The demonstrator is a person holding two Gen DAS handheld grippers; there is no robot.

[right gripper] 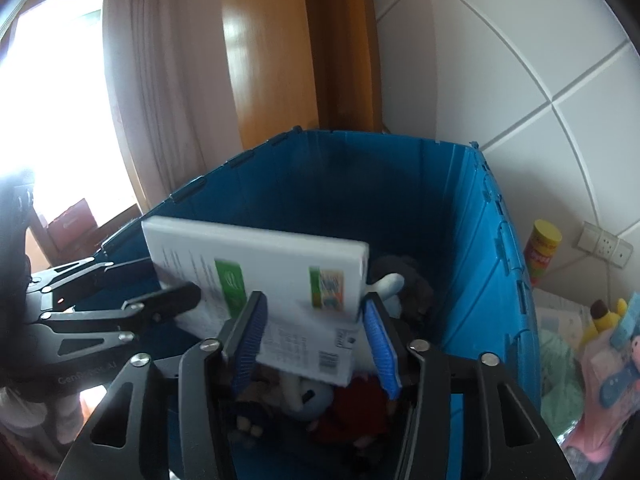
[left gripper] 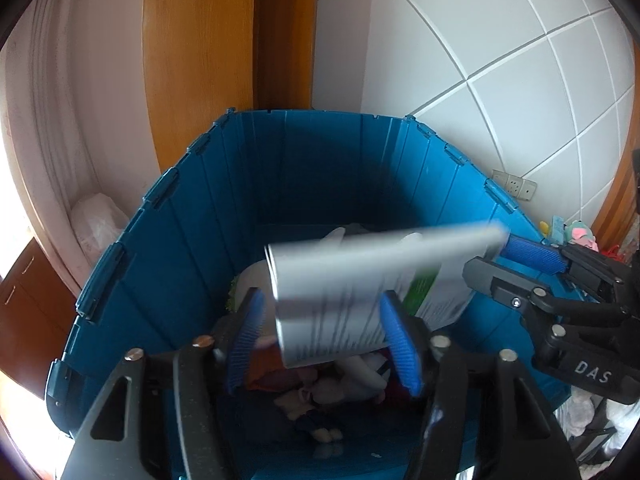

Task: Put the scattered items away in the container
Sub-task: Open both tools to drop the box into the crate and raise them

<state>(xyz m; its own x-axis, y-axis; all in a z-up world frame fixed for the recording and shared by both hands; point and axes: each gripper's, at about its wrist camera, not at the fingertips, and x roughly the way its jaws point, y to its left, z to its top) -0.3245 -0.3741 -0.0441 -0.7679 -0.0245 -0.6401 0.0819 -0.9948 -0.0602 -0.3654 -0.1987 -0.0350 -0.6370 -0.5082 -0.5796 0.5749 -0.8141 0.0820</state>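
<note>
I have both grippers over the blue folding crate (left gripper: 192, 240), and everything here is placed against it. The left gripper (left gripper: 324, 344) hangs above the crate's near rim with its blue-padded fingers (left gripper: 400, 344) spread; the white book (left gripper: 340, 292) lies between them, blurred, and I see a gap beside the left-hand pad. The other pad may just brush the cover, though the smear makes that hard to judge.

From the right wrist camera, the right gripper (right gripper: 316, 344) also sits over the near rim, jaws parted, with the same book (right gripper: 256, 272) tilted between and above them, its green patches and barcode showing. The pads do not appear to press on it. The book is above the crate's interior, over the soft toys (right gripper: 320, 396) heaped on the bottom, not yet resting among them as far as I can tell.

Each view adds something. The left camera shows the right gripper (left gripper: 520, 264) reaching in over the crate's right wall. The right camera shows the left gripper (right gripper: 152, 288) at the crate's left wall, and only this view catches the printed back cover. Only it shows the yellow canister (right gripper: 540, 256) outside the crate's right wall, and the plush toys (right gripper: 608, 320) beyond it. A wall socket (left gripper: 516, 190) sits behind the crate's far right corner.
</note>
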